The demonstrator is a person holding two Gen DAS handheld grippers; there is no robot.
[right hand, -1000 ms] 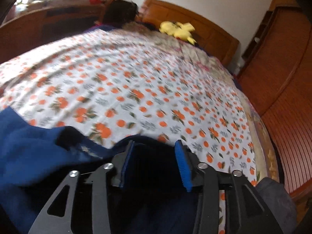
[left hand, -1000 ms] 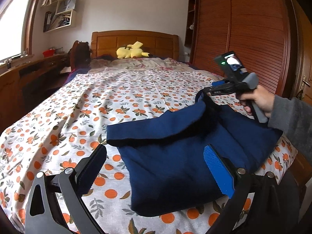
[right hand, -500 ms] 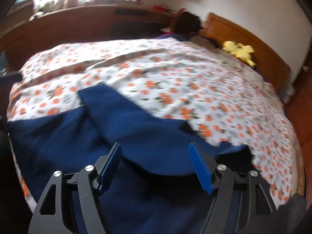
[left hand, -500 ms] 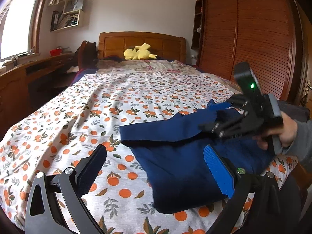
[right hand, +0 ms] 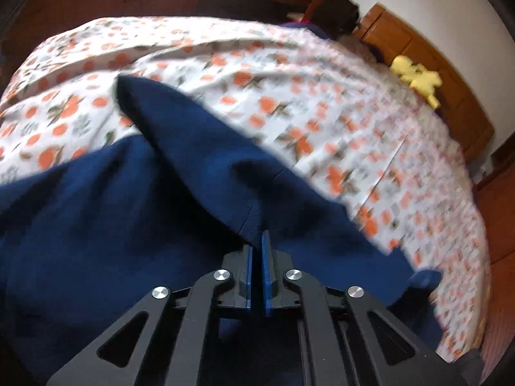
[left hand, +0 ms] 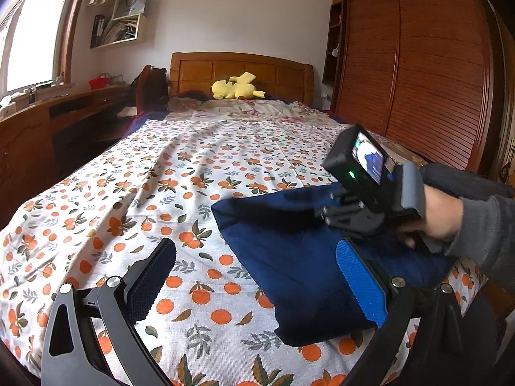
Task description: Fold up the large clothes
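Observation:
A navy blue garment [left hand: 289, 257] lies folded on the orange-print bedsheet [left hand: 135, 212] near the bed's front right corner, one flap laid across its far side. My left gripper [left hand: 256, 244] hovers open above the sheet, its right pad over the garment's near part, gripping nothing. My right gripper [right hand: 256, 244], held by a hand in a grey sleeve [left hand: 482, 225], points down onto the garment's far side. Its blue pads [right hand: 266, 257] are pressed together, and the cloth [right hand: 161, 193] puckers at their tips. In the left wrist view its fingertips [left hand: 328, 215] touch the fabric.
A yellow plush toy [left hand: 236, 90] lies by the wooden headboard [left hand: 241, 67]. A wooden wardrobe [left hand: 418, 80] runs along the right side and a desk [left hand: 48, 112] along the left. The garment lies near the bed's right edge [left hand: 466, 276].
The right gripper let go of the raised flap, which dropped flat, then came down toward the near side with jaws wide and closed on the garment. The left gripper stayed open and barely moved.

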